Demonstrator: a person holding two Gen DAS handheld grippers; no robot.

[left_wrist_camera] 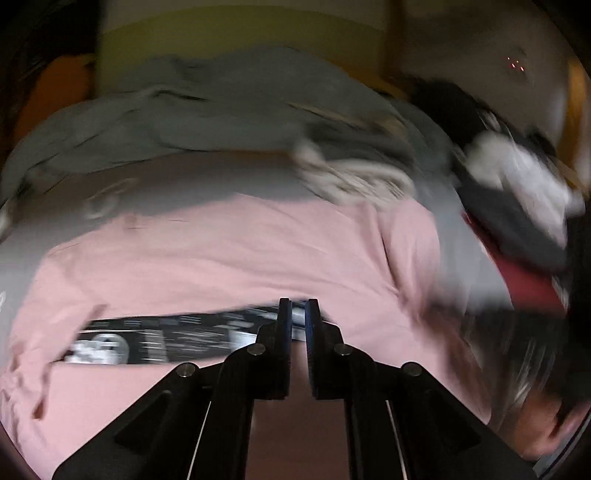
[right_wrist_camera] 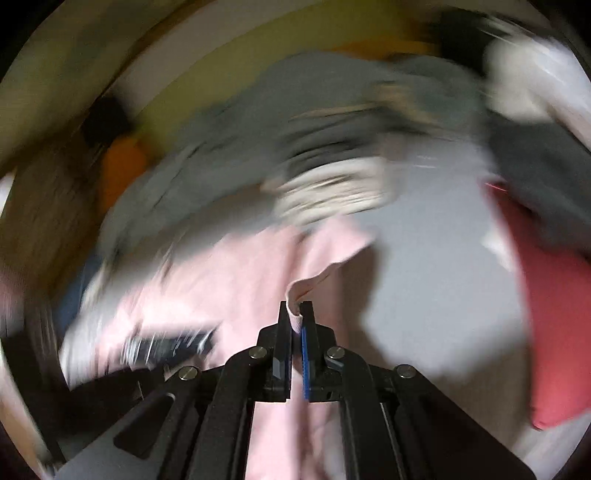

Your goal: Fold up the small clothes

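A pink garment point(left_wrist_camera: 229, 251) with a black-and-white printed waistband point(left_wrist_camera: 166, 341) lies spread on a grey surface point(left_wrist_camera: 33, 236). My left gripper point(left_wrist_camera: 298, 308) has its jaws nearly together at the waistband's right end, gripping it. In the right wrist view my right gripper point(right_wrist_camera: 295, 312) is shut on a folded edge of the same pink garment point(right_wrist_camera: 240, 280), lifting it a little. Both views are motion-blurred.
A heap of grey clothes point(left_wrist_camera: 229, 103) and a striped pale garment point(left_wrist_camera: 354, 181) lie beyond the pink one. Dark and white clothes point(left_wrist_camera: 517, 173) and a red piece point(right_wrist_camera: 550, 306) lie to the right. A yellow-green surface point(left_wrist_camera: 240, 33) is at the back.
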